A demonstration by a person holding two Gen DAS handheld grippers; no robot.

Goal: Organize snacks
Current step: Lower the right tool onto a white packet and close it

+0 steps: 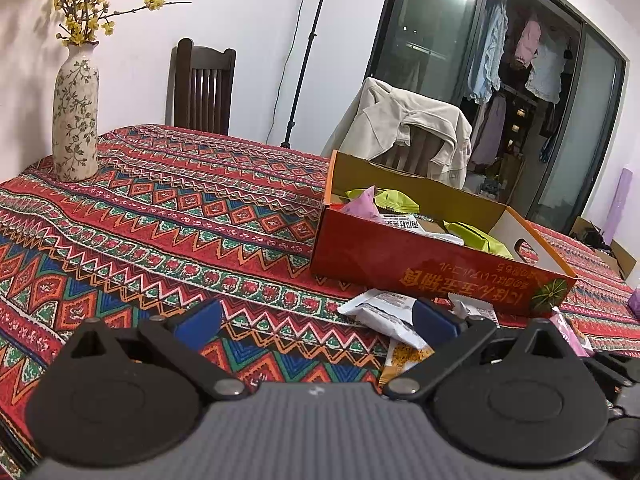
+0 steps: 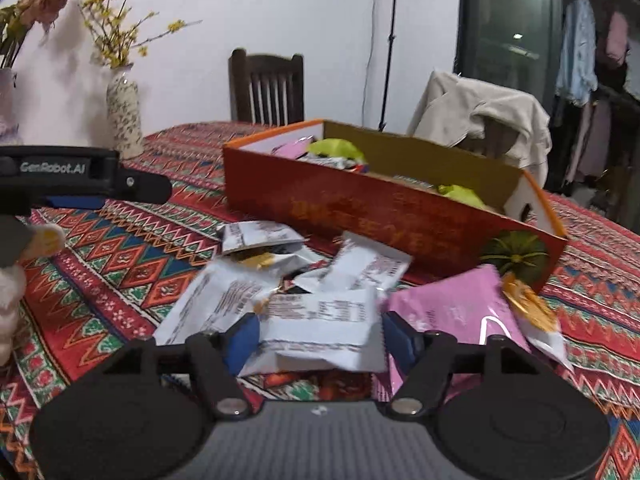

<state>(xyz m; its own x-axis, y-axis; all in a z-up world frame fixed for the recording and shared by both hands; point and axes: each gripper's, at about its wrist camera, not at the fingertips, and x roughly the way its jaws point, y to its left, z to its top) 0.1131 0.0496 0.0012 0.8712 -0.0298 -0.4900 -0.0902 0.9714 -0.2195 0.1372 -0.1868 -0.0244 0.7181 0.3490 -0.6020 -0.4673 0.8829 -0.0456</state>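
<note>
Your right gripper [image 2: 318, 338]: fingers [image 2: 244, 340] part open around white snack packet [image 2: 320, 332], grip unclear. Your left gripper [image 1: 316, 320]: fingers wide, nothing between. More packets on worktop [image 1: 160, 220] beside red box [image 2: 360, 208]; some already inside.

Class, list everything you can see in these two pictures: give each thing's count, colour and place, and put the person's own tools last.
Box: one, red and orange, open, on the tablecloth.
Green packets: at least two, inside the box.
White packets: several, in a loose pile in front of the box.
Pink packet: one, right of the pile.
Tablecloth: one, red patterned.
Vase: one, cream floral, yellow flowers, far left.
Chairs: two, dark wood; a beige jacket hangs over one.
Left tool: open, empty.
Right tool: open, a white packet between its fingers.
</note>
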